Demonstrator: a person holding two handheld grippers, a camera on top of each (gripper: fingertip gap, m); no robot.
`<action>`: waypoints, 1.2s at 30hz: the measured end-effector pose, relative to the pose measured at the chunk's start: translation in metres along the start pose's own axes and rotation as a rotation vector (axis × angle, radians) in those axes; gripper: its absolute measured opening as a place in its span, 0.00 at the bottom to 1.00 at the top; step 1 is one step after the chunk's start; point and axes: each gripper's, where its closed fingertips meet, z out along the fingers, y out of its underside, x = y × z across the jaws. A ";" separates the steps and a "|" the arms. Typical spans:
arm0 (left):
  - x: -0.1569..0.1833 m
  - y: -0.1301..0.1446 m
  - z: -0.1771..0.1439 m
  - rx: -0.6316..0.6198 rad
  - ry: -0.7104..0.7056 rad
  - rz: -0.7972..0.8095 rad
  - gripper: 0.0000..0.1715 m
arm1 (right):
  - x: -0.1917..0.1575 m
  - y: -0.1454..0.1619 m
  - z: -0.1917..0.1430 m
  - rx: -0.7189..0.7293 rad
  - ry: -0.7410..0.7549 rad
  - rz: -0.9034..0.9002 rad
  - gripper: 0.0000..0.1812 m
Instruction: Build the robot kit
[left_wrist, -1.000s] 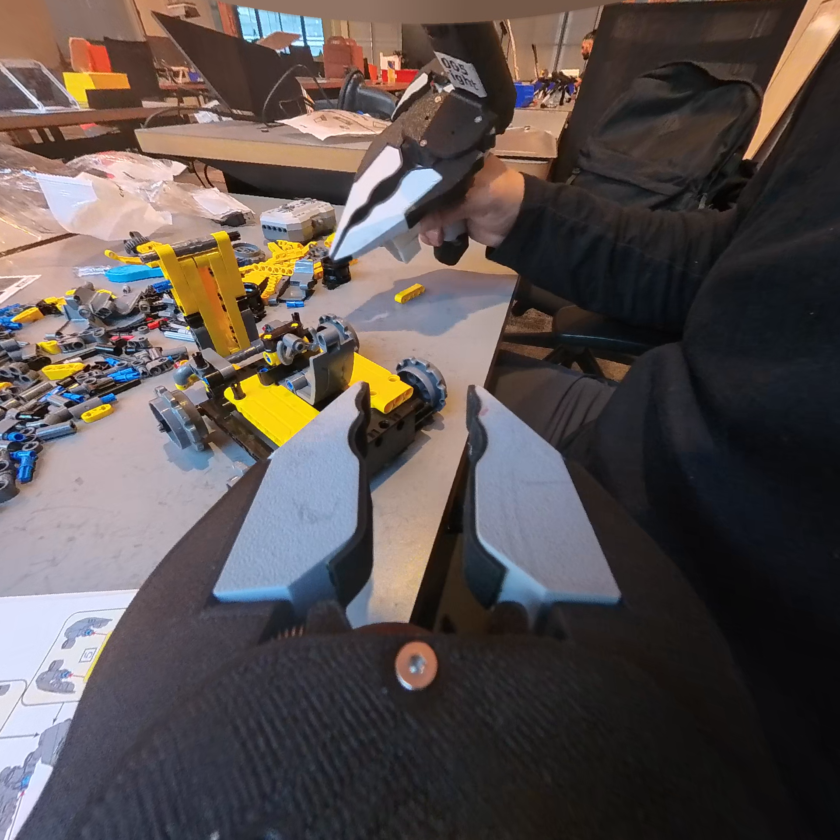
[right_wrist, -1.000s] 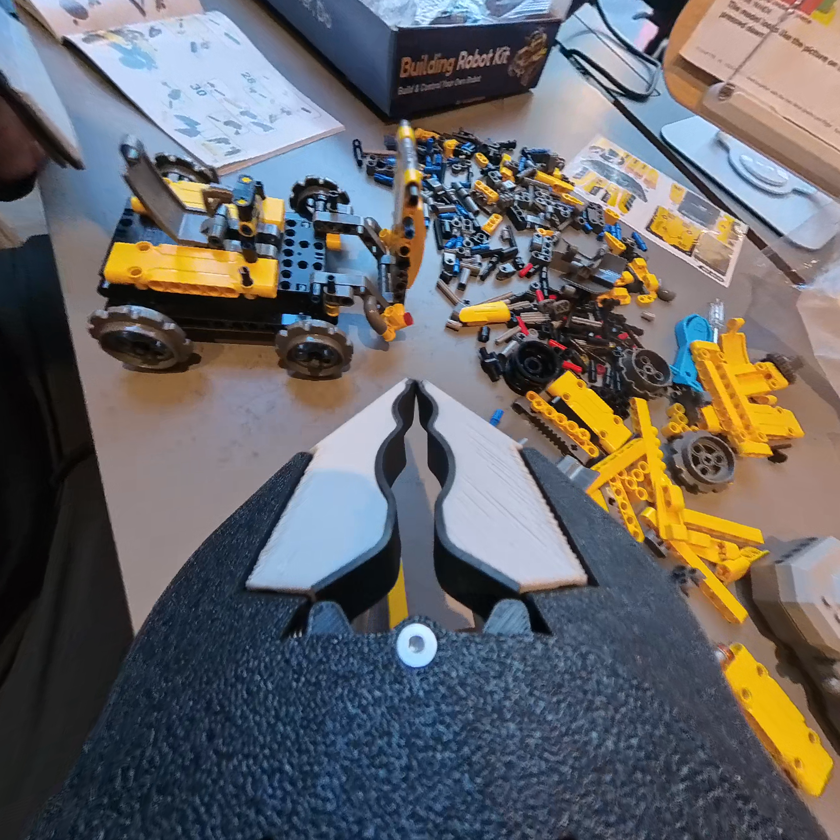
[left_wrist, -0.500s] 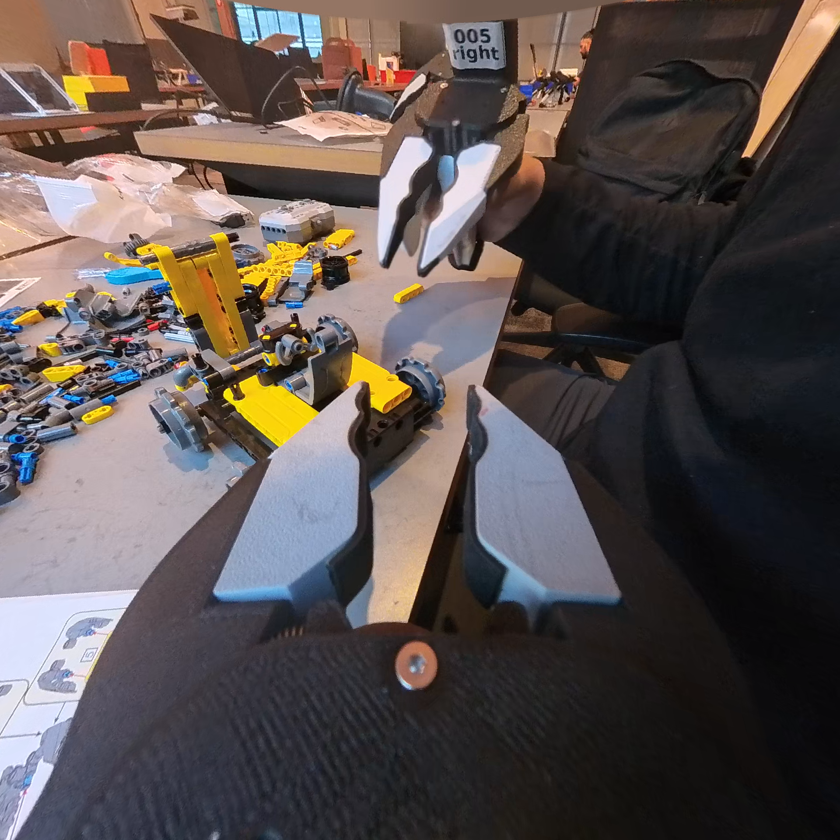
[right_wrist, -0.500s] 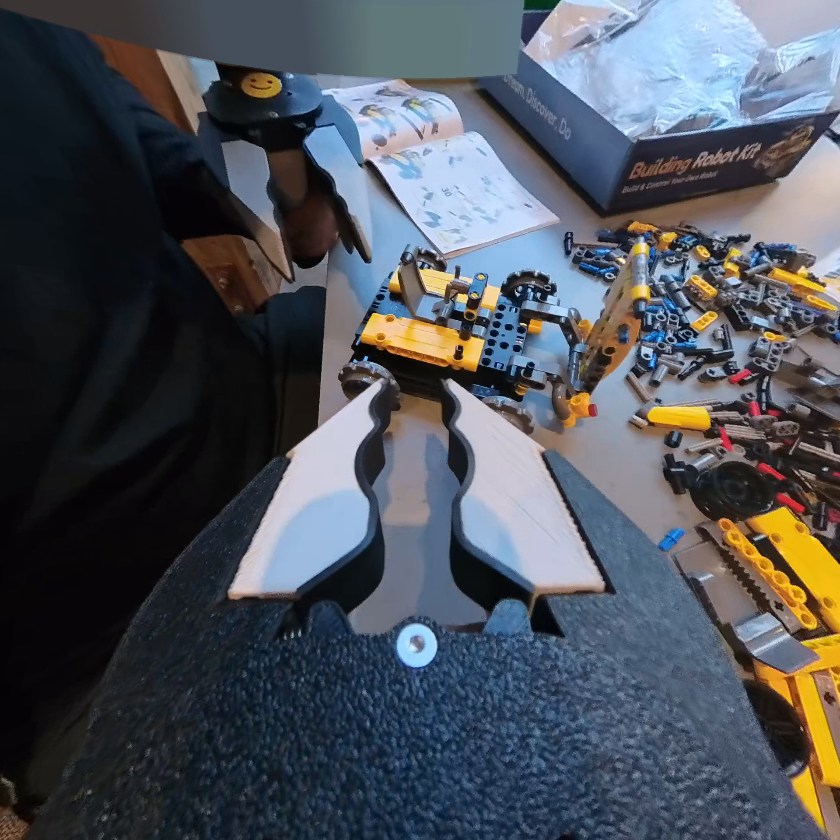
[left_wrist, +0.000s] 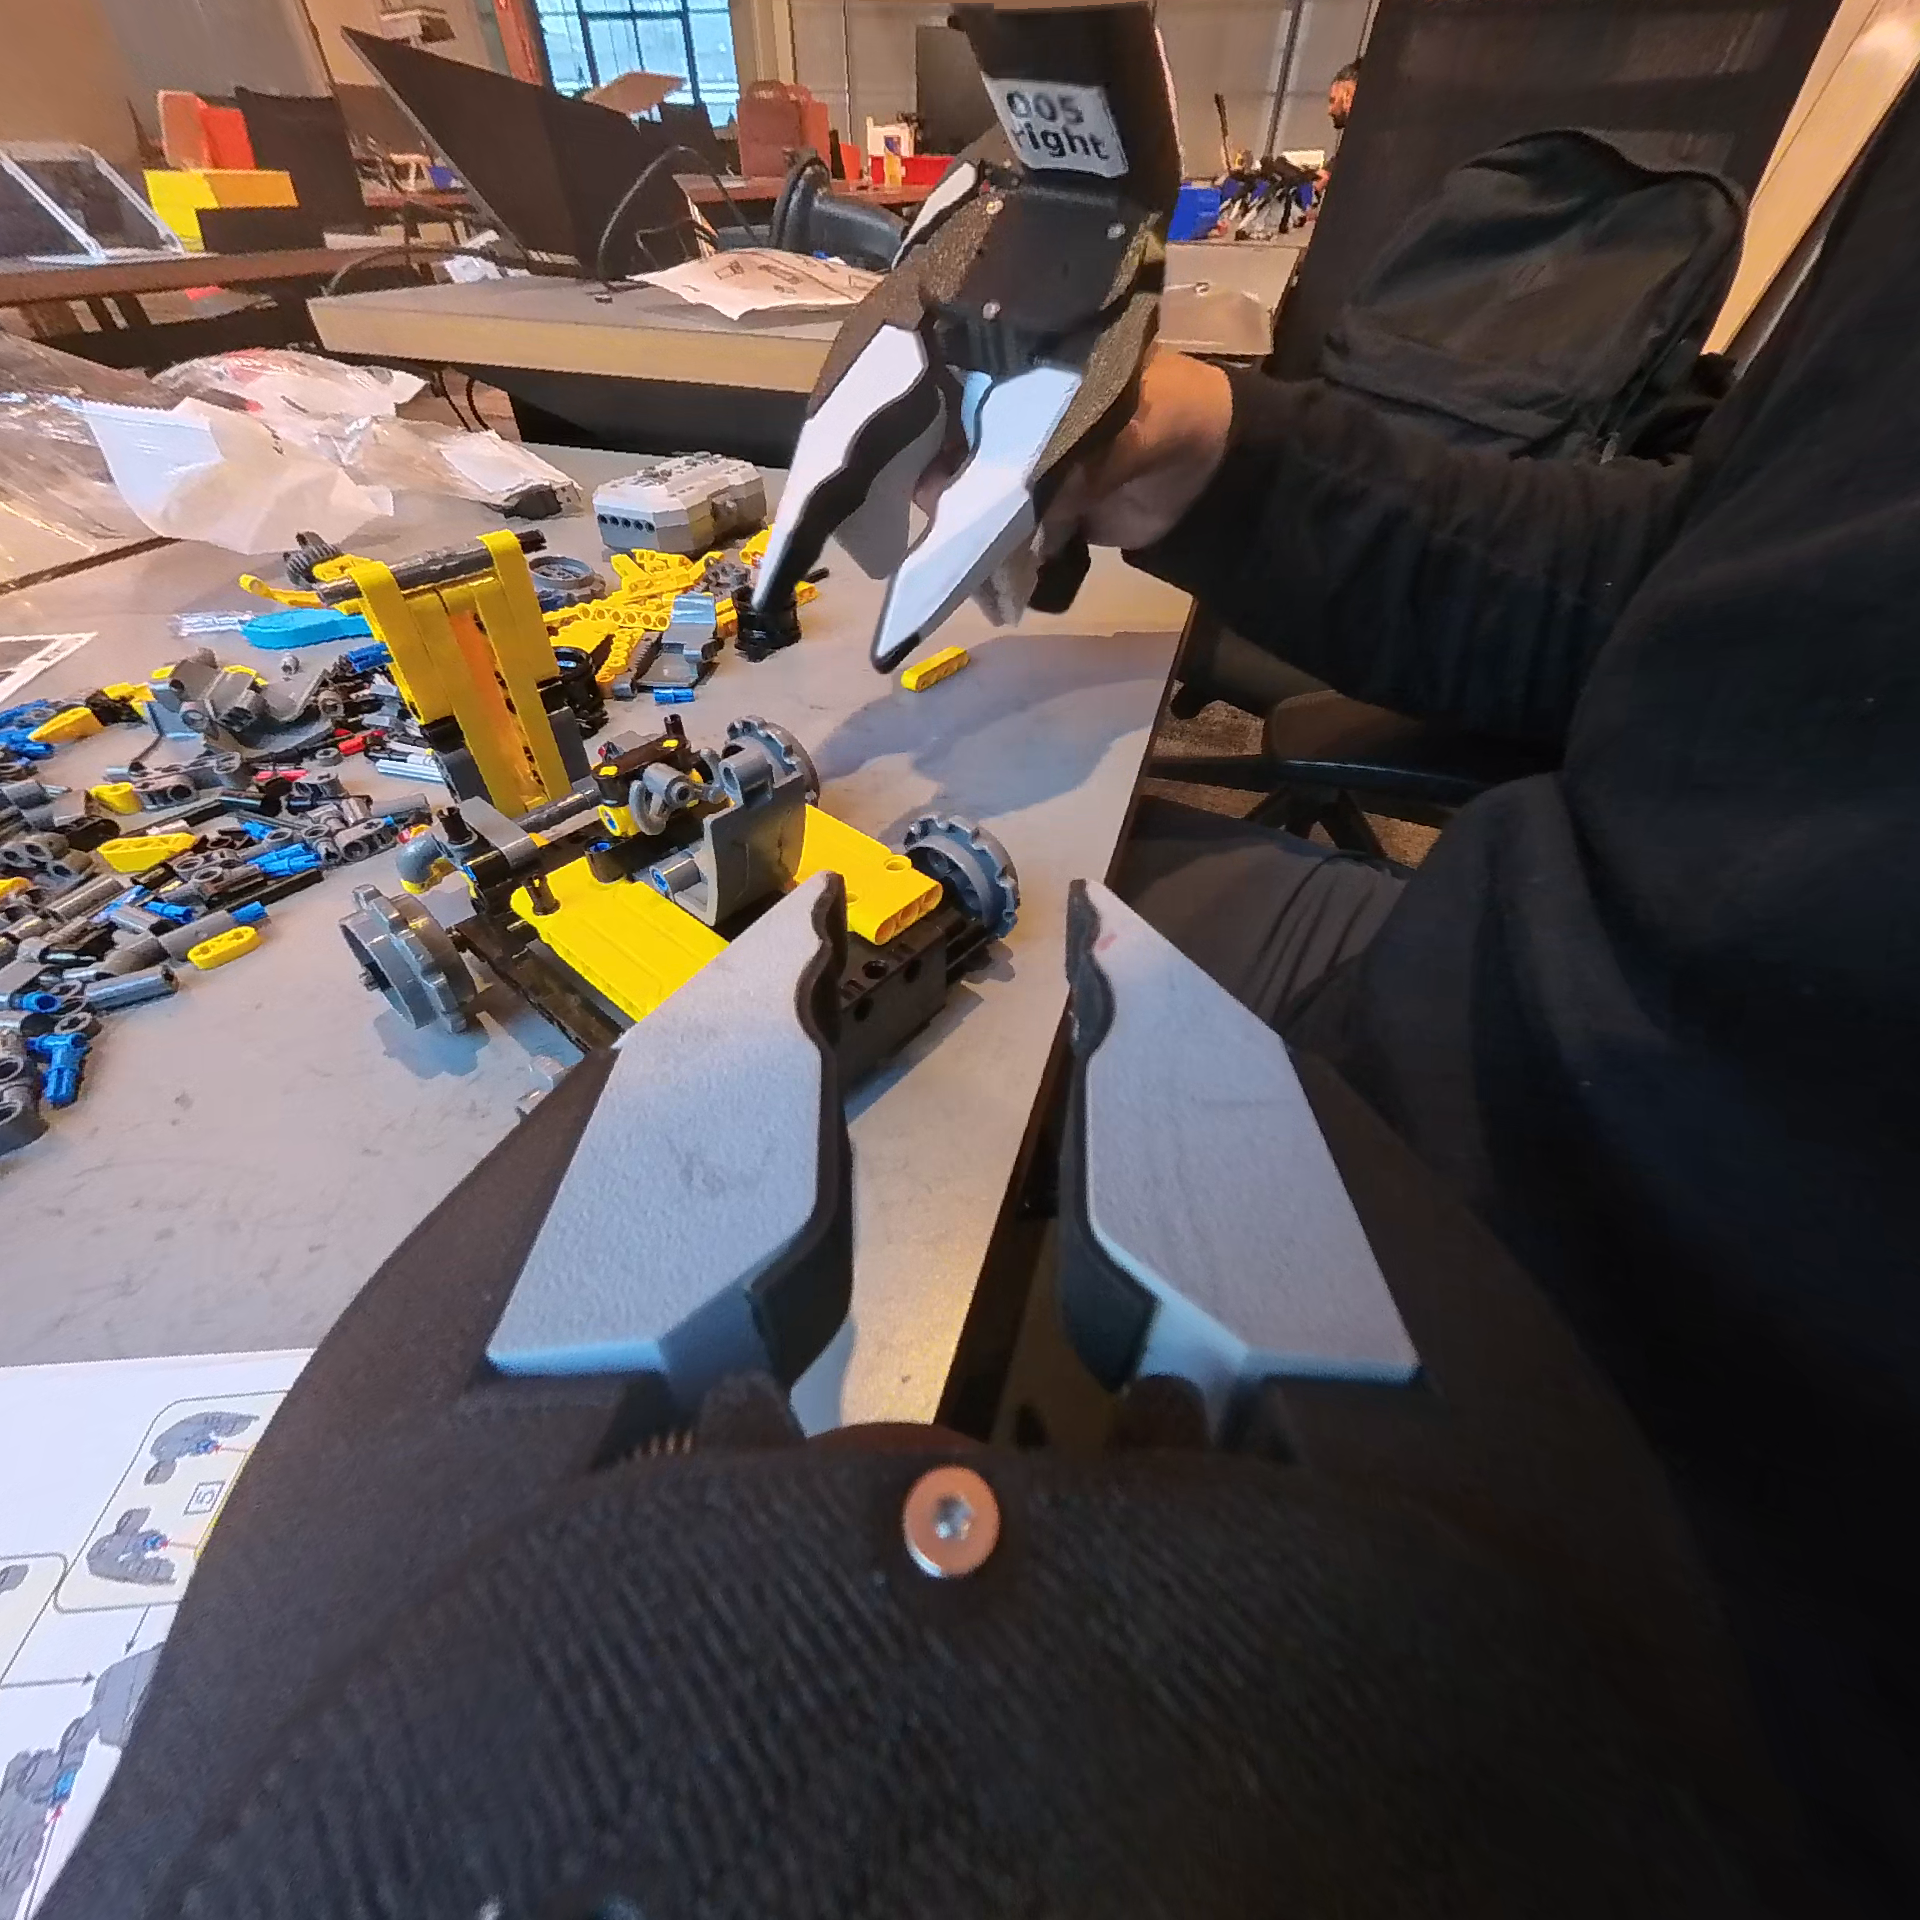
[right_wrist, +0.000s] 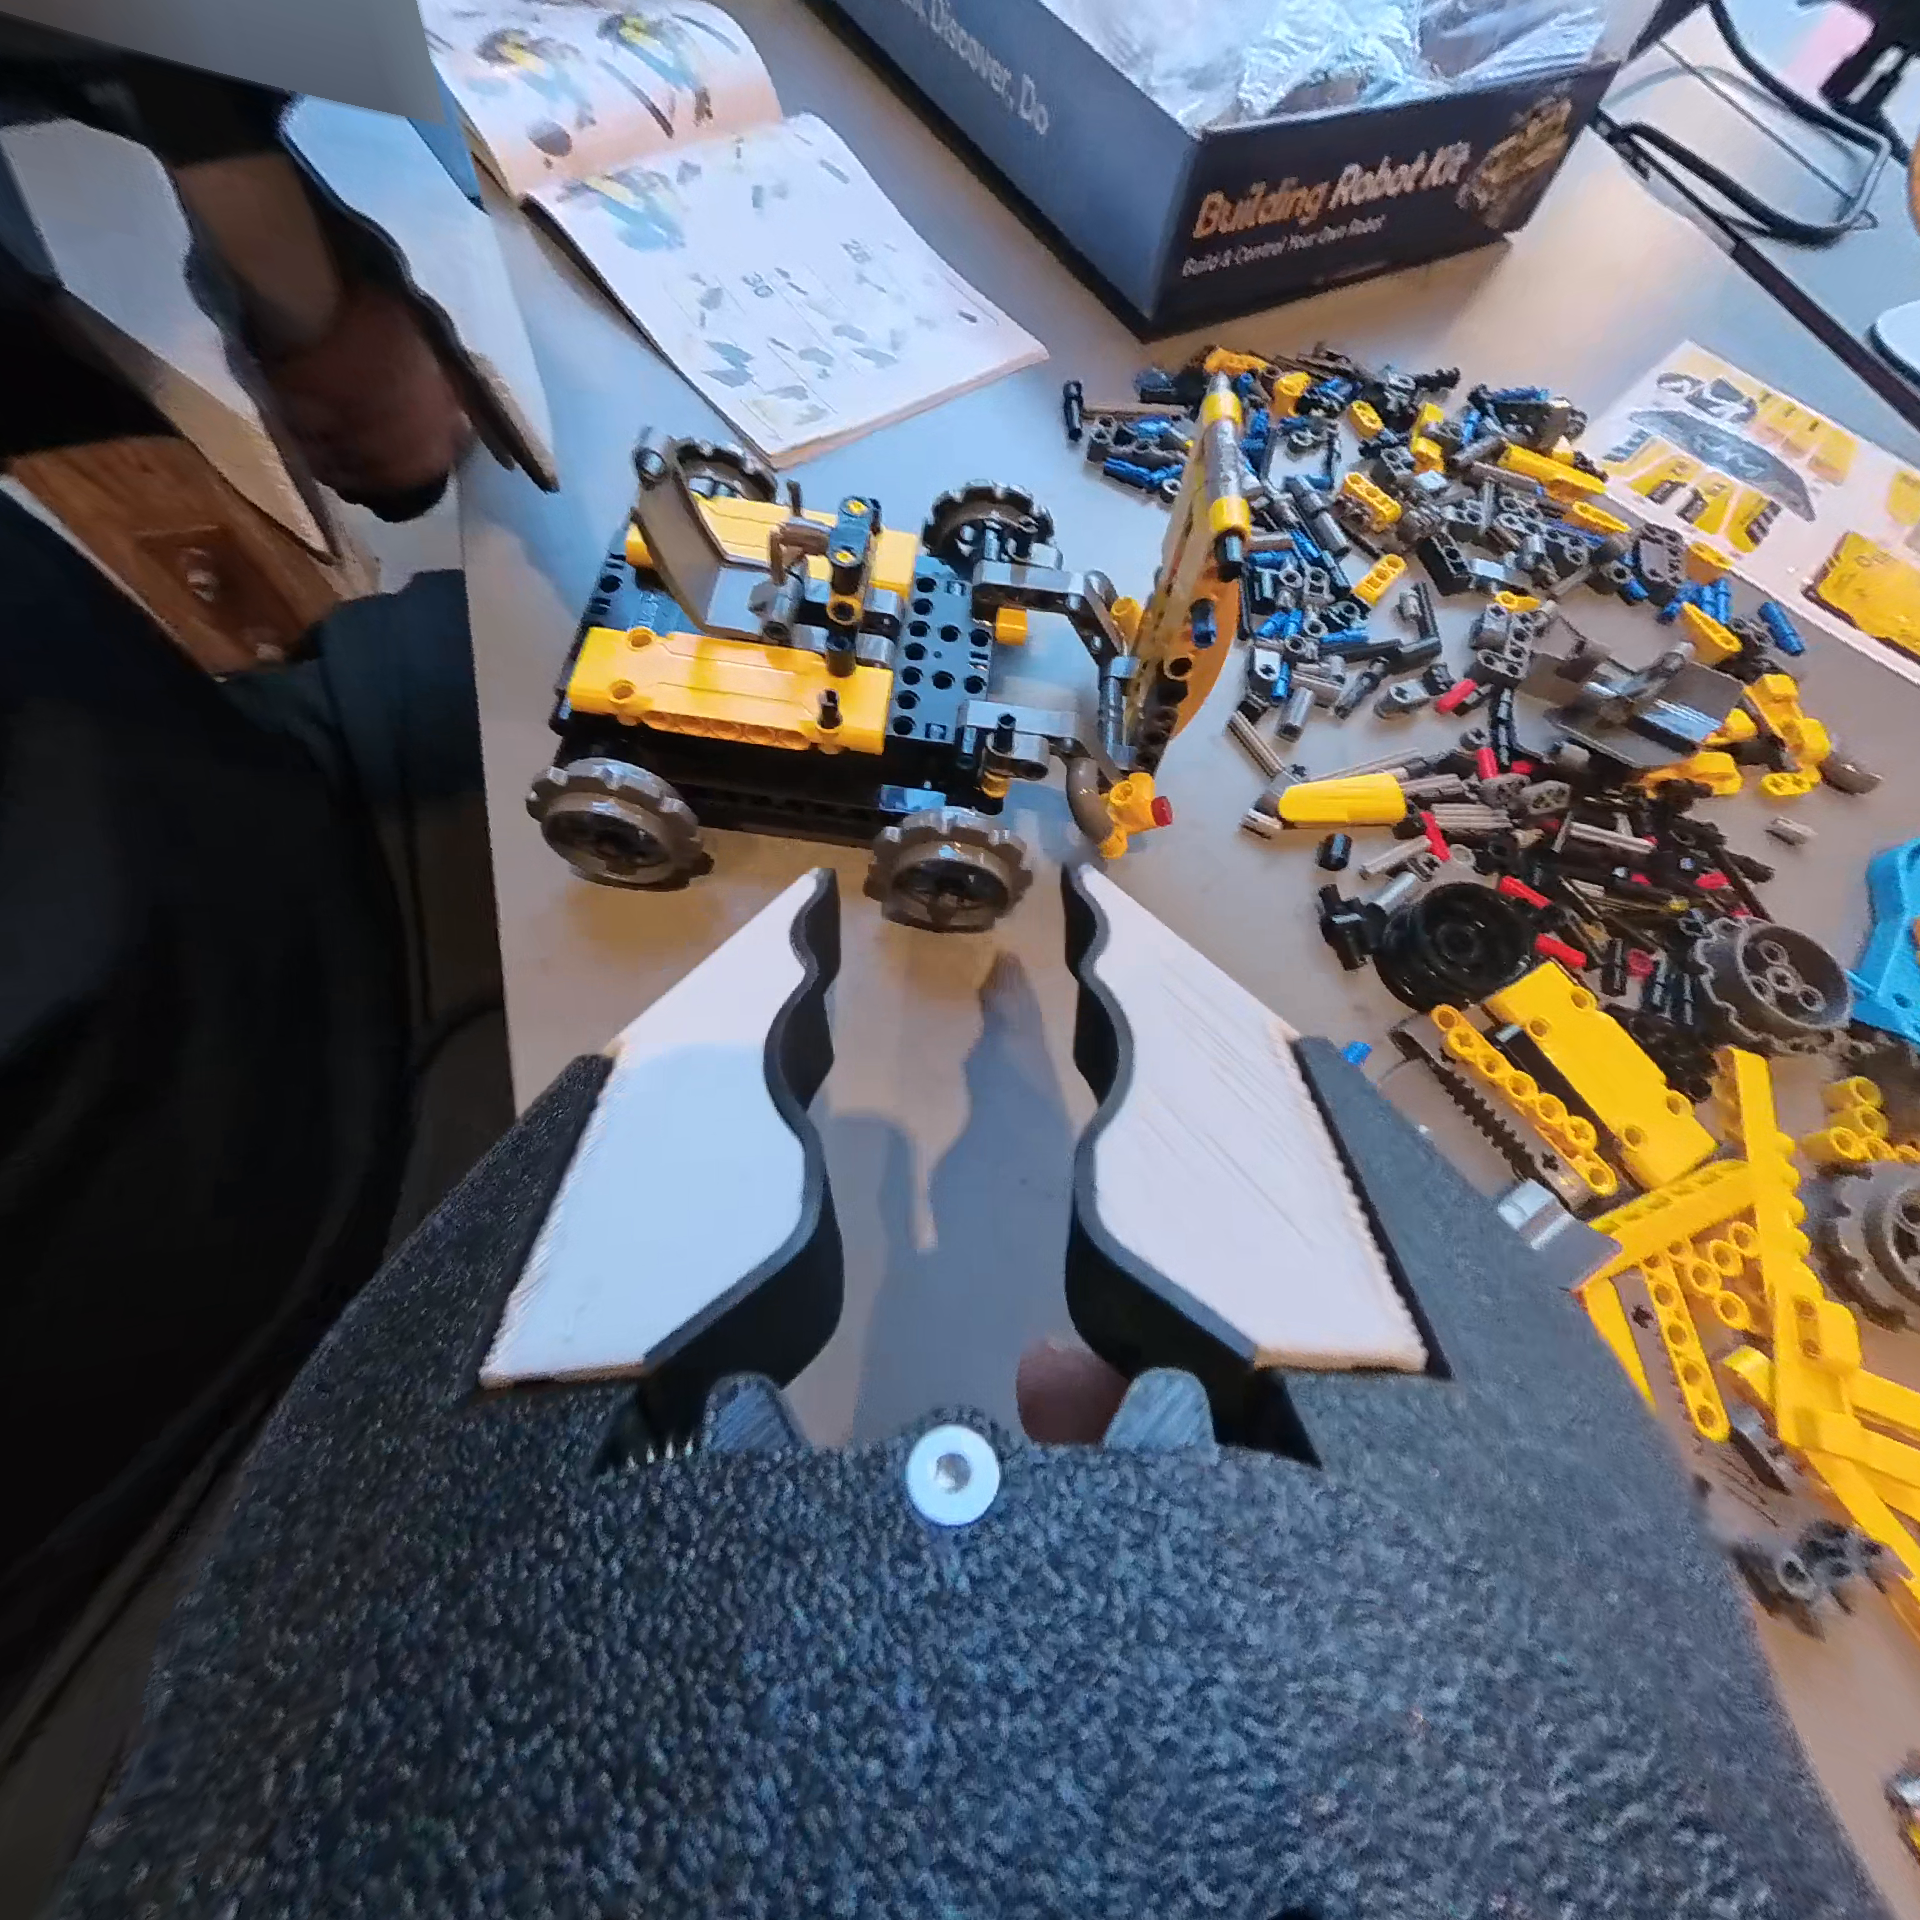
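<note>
The yellow and black toy vehicle (right_wrist: 821, 665) stands on its wheels near the edge of the grey worktop (right_wrist: 727, 997), close to me. My right tongs (right_wrist: 948, 904) hang above the worktop just short of its near front wheel (right_wrist: 940, 883), spread wide and holding nothing. My left tongs (left_wrist: 948, 914) sit at the worktop edge by the vehicle's rear, also wide and empty. To the right of the vehicle lies a heap of loose building pieces (right_wrist: 1475, 644); behind it, an open instruction booklet (right_wrist: 769, 260) and a dark box (right_wrist: 1299, 156).
</note>
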 end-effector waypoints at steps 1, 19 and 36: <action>0.000 0.000 0.000 0.000 0.000 -0.001 0.23 | 0.003 0.002 0.000 -0.013 0.014 0.003 0.24; 0.002 -0.001 0.003 0.001 -0.034 0.062 0.22 | 0.027 0.015 -0.013 -0.071 0.117 0.110 0.27; -0.039 -0.054 -0.026 0.176 -0.373 -0.001 0.34 | 0.036 -0.039 -0.040 0.063 0.178 0.205 0.40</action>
